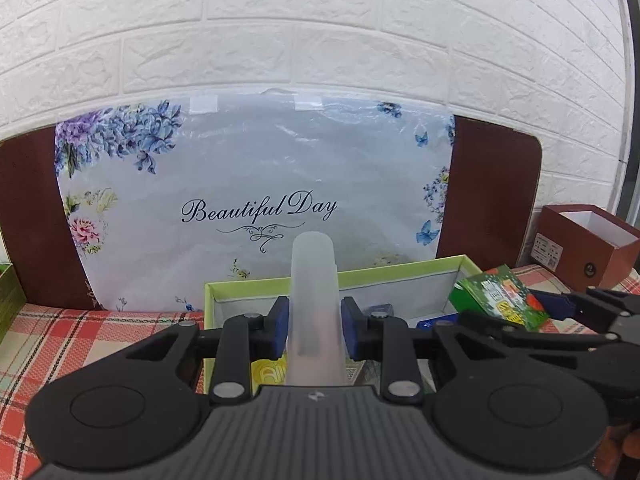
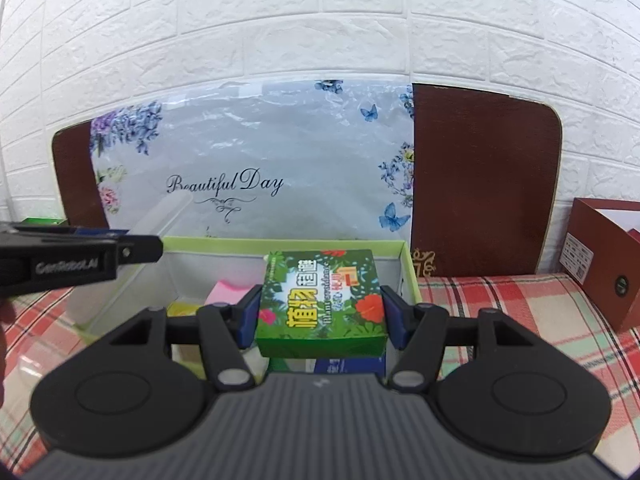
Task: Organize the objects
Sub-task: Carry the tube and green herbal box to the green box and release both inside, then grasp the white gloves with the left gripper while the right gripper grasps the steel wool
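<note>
My left tool [image 1: 314, 326] is clamped on a frosted tube [image 1: 314, 304]; my right tool [image 2: 320, 312] grips a green box [image 2: 320, 300] above the tray [image 2: 412, 276].

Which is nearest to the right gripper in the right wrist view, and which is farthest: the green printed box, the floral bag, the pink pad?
1. Green printed box: between the right gripper pads, gripped.
2. Pink pad: just beyond, left, inside the green tray.
3. Floral bag: behind the tray, in front of the wall.
</note>
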Motion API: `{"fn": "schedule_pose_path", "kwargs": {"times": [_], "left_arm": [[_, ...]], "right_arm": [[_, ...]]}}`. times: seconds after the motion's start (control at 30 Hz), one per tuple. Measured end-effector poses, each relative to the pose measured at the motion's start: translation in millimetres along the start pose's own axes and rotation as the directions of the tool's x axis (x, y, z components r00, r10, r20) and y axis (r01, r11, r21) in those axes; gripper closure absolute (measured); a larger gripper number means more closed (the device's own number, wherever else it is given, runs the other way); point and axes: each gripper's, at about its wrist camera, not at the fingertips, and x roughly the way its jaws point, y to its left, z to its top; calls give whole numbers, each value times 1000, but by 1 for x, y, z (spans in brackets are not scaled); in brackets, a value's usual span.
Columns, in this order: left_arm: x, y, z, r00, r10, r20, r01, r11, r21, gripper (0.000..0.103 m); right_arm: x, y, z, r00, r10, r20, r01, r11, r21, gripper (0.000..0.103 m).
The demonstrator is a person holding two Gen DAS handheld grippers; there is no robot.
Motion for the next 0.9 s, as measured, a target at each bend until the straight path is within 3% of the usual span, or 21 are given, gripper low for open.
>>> {"fn": "schedule_pose_path", "kwargs": {"times": [0.1,0.17,0.2,0.23,0.27,0.43,0.67,0.9], "left_arm": [[8,5,-7,1000,-23,10,23,1000,-1,68],[10,9,-12,1000,-12,-3,12,1000,-18,20],[7,11,-15,1000,7,10,-7,999,-35,15],[1,13,-18,999,23,32,-22,999,-48,14],[-3,15,-21,999,29,45,-27,998,-53,14],[-29,22,-27,997,49,67,-42,994,-99,14],[-84,22,-34,990,52,133,-35,992,-124,14],[-139,16,-64,993,42,109,-23,985,-170,9]], "right_arm": [[20,7,-1,1000,-12,-7,12,1000,-18,43],[29,10,-6,1000,5,-17,-5,1000,-30,40],[34,11,-10,1000,16,-25,-17,999,-46,23],[36,13,-13,999,19,-28,-21,997,-69,5],[37,15,-17,1000,13,-22,-15,996,-90,1],[17,16,-27,1000,3,26,1,988,-151,0],[-46,14,-24,991,18,130,2,988,-155,0],[-114,14,-50,978,10,208,24,987,-157,0]]}}
